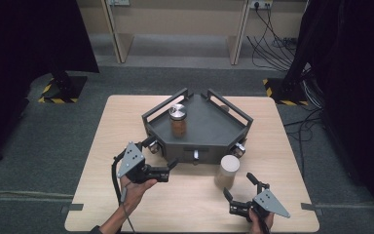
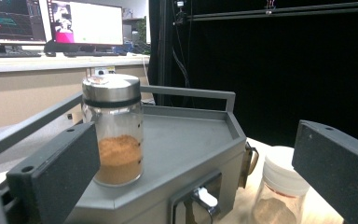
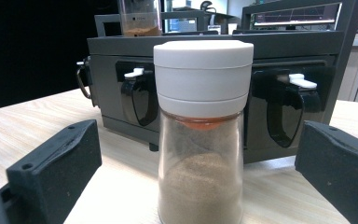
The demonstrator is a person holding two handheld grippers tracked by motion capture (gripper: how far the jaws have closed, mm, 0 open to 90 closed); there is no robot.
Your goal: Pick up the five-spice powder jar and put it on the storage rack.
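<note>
Closing squarely on the white-capped jar (image 3: 200, 135) near the bench's front edge, the released right hand-held gripper (image 1: 241, 191) should grip low on the glass, avoiding the rack (image 1: 209, 127).

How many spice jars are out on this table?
2. The metal-lidded jar of orange-brown powder stands on the grey tray. The white-lidded jar stands on the table in front of that tray. The tray's far corner might hide something more.

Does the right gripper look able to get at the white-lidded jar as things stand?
Probably yes. The right gripper is open and faces the white-lidded jar, which stands on bare table in front of the grey tray; nothing lies between them.
</note>
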